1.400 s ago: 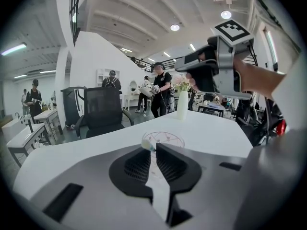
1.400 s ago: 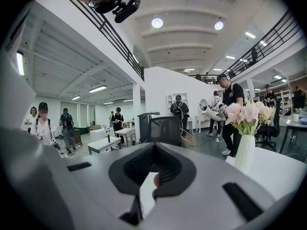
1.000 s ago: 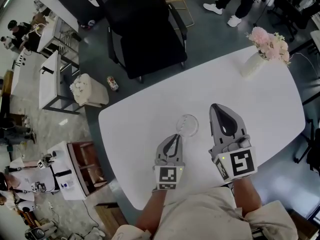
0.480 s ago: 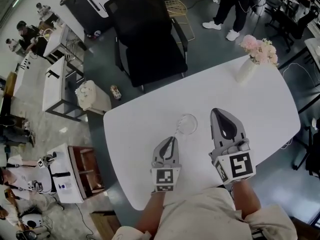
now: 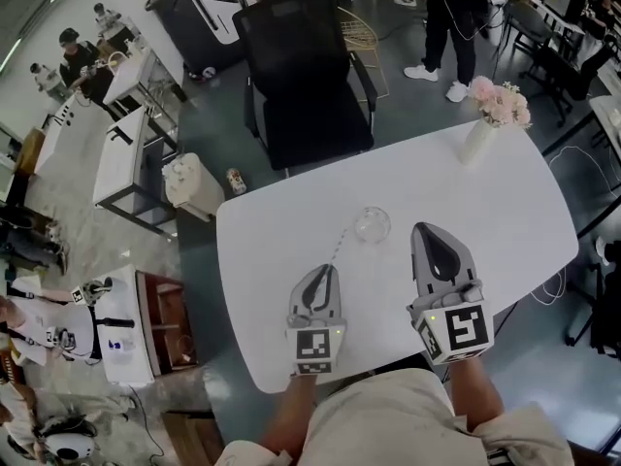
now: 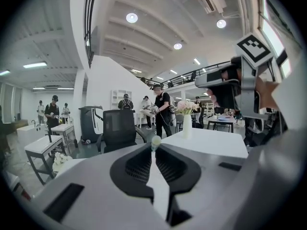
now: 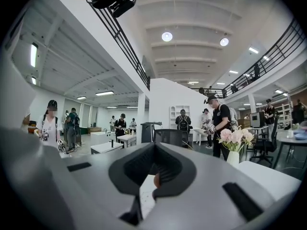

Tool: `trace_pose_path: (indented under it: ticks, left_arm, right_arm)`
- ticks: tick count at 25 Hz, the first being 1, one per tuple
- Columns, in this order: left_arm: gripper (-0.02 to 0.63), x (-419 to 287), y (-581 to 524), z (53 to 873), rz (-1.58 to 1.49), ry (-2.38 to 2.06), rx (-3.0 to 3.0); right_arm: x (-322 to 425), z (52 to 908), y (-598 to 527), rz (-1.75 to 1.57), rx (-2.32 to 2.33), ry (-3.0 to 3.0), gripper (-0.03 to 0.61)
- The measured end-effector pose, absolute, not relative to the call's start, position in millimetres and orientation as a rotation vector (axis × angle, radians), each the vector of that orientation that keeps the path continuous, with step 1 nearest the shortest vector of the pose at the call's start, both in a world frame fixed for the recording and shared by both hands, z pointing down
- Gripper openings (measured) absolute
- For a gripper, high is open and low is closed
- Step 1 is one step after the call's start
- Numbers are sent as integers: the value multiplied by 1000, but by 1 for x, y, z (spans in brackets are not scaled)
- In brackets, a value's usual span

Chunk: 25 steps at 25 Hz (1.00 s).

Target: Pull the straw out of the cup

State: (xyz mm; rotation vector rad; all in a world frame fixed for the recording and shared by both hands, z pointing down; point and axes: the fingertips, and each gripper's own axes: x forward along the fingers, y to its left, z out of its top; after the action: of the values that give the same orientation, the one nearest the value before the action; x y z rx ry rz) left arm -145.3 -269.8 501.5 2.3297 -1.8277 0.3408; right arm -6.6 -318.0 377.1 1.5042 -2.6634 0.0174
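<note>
The clear glass cup [image 5: 372, 225] stands on the white table [image 5: 505, 212]. My left gripper [image 5: 330, 268] is below and to the left of it, shut on the lower end of a thin pale straw [image 5: 340, 243]. The straw slants up toward the cup's left side and stands clear of the rim. In the left gripper view the straw's tip [image 6: 155, 141] pokes out end-on between the closed jaws of the left gripper [image 6: 154, 148]. My right gripper [image 5: 423, 231] hovers just right of the cup, shut and holding nothing; the right gripper view shows the right gripper [image 7: 154, 152] with jaws together.
A white vase of pink flowers [image 5: 481, 136] stands at the table's far right corner. A black office chair [image 5: 309, 85] faces the far edge. Behind it a person [image 5: 446, 17] stands on the floor. The table's near edge [image 5: 281, 382] is close to my body.
Both grippers drew back from the cup and rose. The left one carried the straw along, so the straw now sits clear of the cup's rim.
</note>
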Motion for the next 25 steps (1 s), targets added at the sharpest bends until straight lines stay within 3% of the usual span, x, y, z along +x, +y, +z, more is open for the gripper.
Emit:
trace_pose_path:
  ticks: [25]
  left_arm:
    - [25,-231,-110,330,26,-2290,2327]
  right_arm:
    - [-25,321,-182,-232,1544,-2738,0]
